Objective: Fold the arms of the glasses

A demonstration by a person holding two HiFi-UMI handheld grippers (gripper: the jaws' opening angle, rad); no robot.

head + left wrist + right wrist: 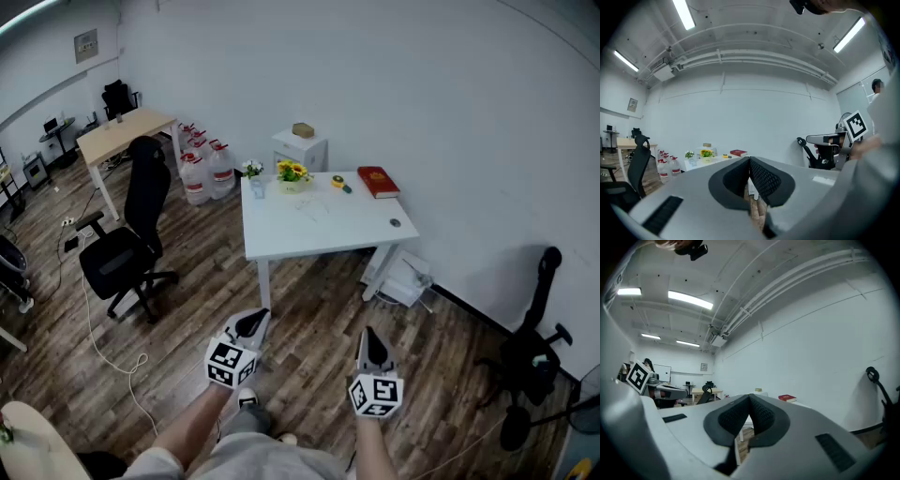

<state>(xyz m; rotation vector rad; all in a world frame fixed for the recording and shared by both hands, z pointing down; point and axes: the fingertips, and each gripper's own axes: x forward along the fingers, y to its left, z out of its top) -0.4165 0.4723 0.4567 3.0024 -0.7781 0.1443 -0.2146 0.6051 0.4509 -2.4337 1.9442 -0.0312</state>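
Observation:
The white table (319, 234) stands well ahead of me across the wood floor. A faint thin shape (313, 207) lies near its middle; it is too small to tell whether it is the glasses. My left gripper (251, 324) and right gripper (371, 341) hang side by side over the floor, far short of the table. Both are shut with nothing between the pads. In the left gripper view the jaws (749, 162) meet in a closed line, and the same shows in the right gripper view (750, 399).
On the table are a pot of yellow flowers (292, 173), a red book (378, 181), a small yellow object (339, 183) and a dark disc (395, 223). Water bottles (202, 171) and a black office chair (131, 246) stand left. A black stand (534, 328) is at the right.

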